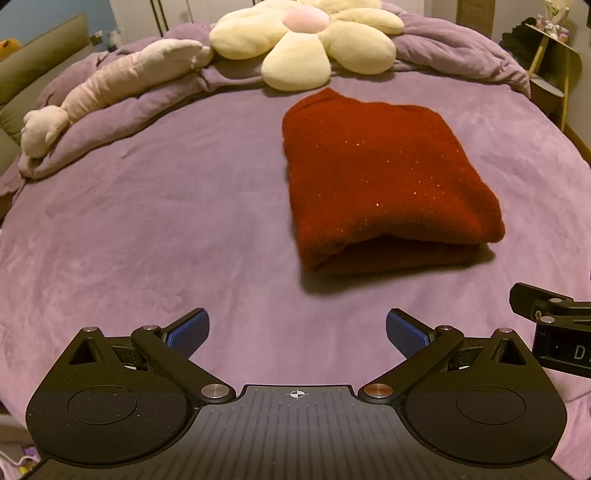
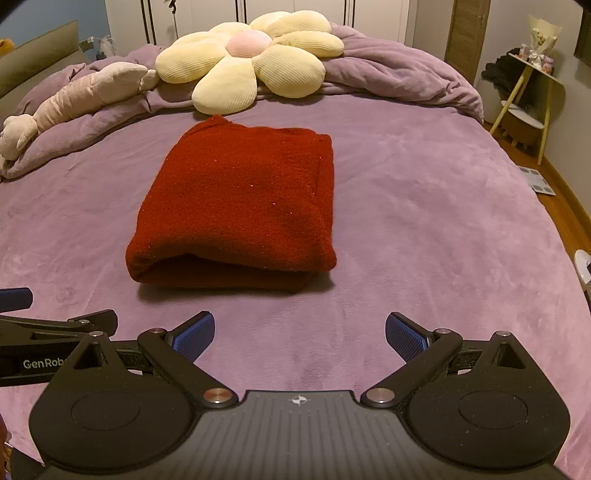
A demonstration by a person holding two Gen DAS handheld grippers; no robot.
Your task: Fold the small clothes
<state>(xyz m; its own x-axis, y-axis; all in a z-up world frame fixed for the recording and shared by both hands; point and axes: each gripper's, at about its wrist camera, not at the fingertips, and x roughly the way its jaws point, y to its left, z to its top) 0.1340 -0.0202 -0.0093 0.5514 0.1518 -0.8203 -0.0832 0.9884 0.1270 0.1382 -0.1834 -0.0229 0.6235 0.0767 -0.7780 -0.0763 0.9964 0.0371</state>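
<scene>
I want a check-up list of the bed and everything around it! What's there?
Surface: purple bedspread, lying smooth near the grippers.
Job's things: red sweater, folded into a neat bundle, lying flat mid-bed.
Clutter: flower pillow and pink plush on the bunched purple duvet at the far end, apart from the sweater.
Grippers: left gripper and right gripper both have jaws wide apart, holding nothing, short of the sweater.
Cables: nothing seen.
Surroundings: side table on the right with small items too blurred to name; white closet doors behind the bed.
</scene>
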